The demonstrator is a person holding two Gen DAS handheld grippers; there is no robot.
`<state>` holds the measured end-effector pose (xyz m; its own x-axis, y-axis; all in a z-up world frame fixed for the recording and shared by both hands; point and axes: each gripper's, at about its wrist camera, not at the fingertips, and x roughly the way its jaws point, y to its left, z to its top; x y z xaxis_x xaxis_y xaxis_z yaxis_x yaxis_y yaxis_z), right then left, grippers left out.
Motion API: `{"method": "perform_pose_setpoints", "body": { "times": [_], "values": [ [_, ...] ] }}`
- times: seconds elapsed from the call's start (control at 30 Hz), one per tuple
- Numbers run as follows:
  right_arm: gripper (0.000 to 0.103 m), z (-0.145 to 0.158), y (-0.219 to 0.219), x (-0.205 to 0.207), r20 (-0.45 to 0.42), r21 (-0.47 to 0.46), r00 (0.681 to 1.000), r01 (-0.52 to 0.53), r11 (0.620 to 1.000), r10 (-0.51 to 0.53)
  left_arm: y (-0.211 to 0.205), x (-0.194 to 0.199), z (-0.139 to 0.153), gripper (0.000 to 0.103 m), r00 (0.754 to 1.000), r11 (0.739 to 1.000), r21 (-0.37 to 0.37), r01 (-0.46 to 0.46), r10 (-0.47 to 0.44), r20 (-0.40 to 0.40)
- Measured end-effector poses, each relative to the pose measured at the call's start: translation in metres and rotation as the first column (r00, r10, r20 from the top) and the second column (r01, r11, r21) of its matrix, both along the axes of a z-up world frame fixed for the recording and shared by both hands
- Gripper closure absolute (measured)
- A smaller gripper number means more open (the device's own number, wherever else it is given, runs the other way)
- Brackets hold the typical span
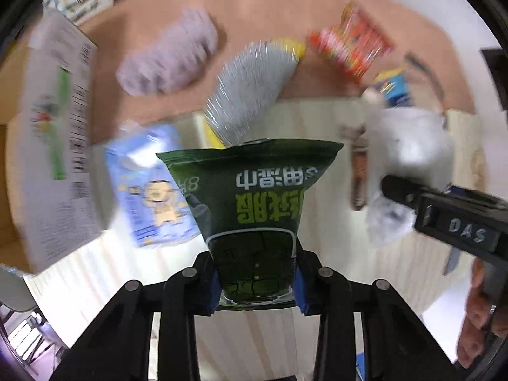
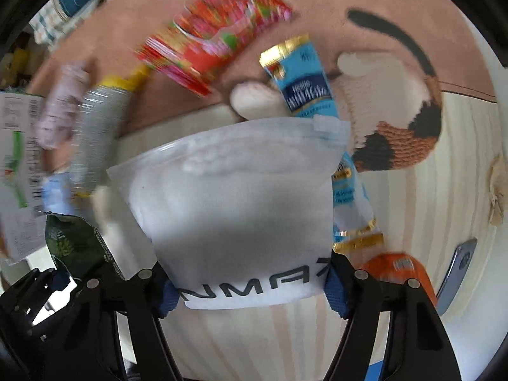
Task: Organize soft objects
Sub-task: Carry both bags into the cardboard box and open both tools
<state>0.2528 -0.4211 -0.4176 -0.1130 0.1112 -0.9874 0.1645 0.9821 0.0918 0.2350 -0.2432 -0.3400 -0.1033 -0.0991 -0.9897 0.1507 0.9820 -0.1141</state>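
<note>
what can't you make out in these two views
- Left wrist view: red snack packet, lilac soft item and white box print are motion-blurred; unreadable.
- Left wrist view: green pouch hides the silver bag's lower end.
- Right wrist view: white zip pouch covers the middle of the blue sachet; plush toy partly hidden.

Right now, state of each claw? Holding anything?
Left claw: closed on the green snack pouch.
Right claw: closed on the white zip bag.
</note>
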Motion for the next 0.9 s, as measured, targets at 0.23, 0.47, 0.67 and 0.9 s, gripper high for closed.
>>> {"method": "perform_pose_setpoints", "body": {
  "times": [0.23, 0.47, 0.67, 0.9],
  "values": [
    [0.028, 0.099, 0.083, -0.011, 0.154, 0.156, 0.986, -0.085, 0.984, 0.060, 0.094, 0.008, 0.111, 0.071, 0.986, 0.995, -0.066, -0.069, 0.079, 0.149],
    [0.028, 0.165, 0.207, 0.016, 0.233, 0.271, 0.966, -0.172, 0.947, 0.109, 0.230, 0.054, 0.141, 0.071, 0.962, 0.978, -0.043, -0.205, 0.209, 0.173],
    [0.028, 0.151, 0.327, 0.069, 0.172, 0.203, 0.976, -0.171, 0.964, 0.136, 0.319, 0.104, 0.105, 0.071, 0.962, 0.965, -0.033, -0.259, 0.260, 0.077],
    [0.028, 0.102, 0.408, 0.121, 0.057, 0.126, 0.990, -0.135, 0.983, 0.129, 0.371, 0.157, 0.030, 0.071, 0.965, 0.967, -0.048, -0.249, 0.243, -0.102]
  ]
}}
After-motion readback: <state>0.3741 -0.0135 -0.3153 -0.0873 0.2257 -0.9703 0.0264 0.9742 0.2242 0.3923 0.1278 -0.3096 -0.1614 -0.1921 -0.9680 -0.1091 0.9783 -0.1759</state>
